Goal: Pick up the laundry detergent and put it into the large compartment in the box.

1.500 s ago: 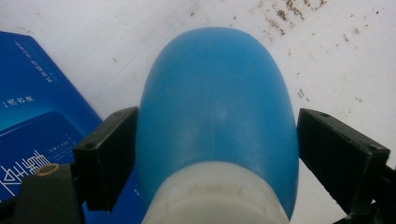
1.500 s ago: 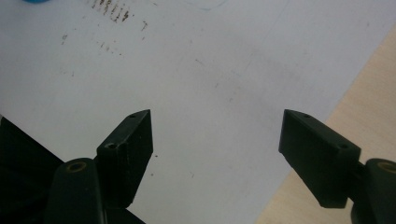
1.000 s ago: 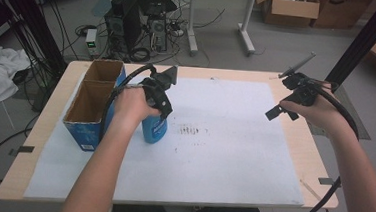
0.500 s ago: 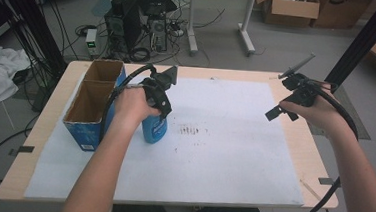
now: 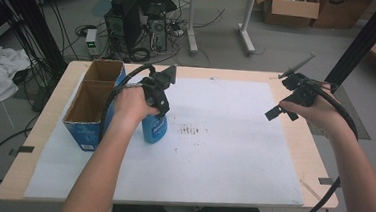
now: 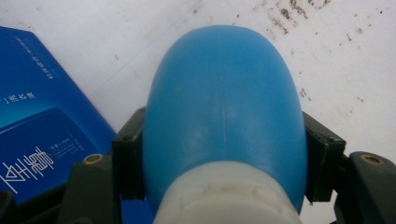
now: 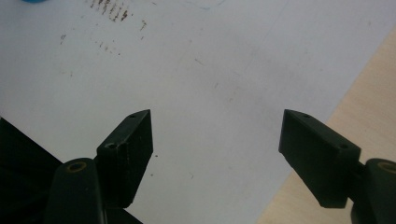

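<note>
Two grippers, left to right. Beside the blue cardboard box, my left gripper has just been closing on the rounded blue plastic bottle, standing on the white sheet; before lifting, I should keep both pads level. My right gripper hangs spread and empty.

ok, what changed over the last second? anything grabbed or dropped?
The left gripper has just been closing its jaws on the blue bottle; both pads now press its sides near the white neck, so it is gripped. The bottle stands where it did, on the white sheet beside the blue cardboard box. Neither hand visibly moved. The right gripper is open and holds nothing, above the sheet's edge.
</note>
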Tool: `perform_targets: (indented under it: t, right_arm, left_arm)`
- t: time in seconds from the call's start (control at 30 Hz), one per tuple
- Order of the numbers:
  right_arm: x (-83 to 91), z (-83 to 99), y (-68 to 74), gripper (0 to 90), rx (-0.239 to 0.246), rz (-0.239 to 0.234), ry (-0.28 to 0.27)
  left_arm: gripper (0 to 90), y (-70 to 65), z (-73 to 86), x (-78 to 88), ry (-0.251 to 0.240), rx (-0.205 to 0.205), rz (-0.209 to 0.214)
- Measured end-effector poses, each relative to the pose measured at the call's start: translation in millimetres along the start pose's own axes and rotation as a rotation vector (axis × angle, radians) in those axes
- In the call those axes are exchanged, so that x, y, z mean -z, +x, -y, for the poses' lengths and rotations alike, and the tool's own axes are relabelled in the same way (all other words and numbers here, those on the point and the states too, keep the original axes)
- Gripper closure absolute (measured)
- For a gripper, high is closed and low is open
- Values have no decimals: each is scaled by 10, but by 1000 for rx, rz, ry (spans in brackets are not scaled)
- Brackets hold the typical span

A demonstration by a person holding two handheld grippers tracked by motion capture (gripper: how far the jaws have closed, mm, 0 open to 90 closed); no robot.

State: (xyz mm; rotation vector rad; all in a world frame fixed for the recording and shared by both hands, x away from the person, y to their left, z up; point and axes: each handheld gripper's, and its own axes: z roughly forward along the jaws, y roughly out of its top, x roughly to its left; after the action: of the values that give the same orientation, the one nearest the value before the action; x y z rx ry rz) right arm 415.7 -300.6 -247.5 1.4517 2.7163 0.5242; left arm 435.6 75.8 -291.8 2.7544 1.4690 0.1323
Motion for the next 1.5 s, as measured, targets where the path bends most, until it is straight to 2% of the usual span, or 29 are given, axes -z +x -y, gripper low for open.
perform_targets:
  t: [0.13,0.3,0.7,0.97,1.13,1.27,1.43,1.47,1.5]
  right_arm:
    - [7,0,0,263,1,1,-1]
    - [15,10,17,264,1,1,-3]
    - [36,85,70,264,-2,-3,-14]
    - [69,110,51,264,-5,-3,-19]
    - [91,86,23,264,-5,-7,-23]
    - [102,60,19,264,-3,-10,-22]
    - [132,25,27,264,3,-15,-30]
    - [136,19,30,264,4,-16,-32]
    - [138,13,30,263,3,-17,-32]
  left_arm:
    - [371,7,5,0,-7,11,8]
    - [373,10,-4,6,3,-3,2]
    - [379,-10,-24,19,31,-4,-7]
    - [380,-32,-32,81,38,-7,-17]
    - [380,-17,-25,277,23,5,-7]
    - [381,16,-4,524,8,30,0]
    - [381,122,41,910,-16,101,1]
    - [381,122,41,910,-16,101,1]
    - [381,179,73,1063,-26,127,-6]
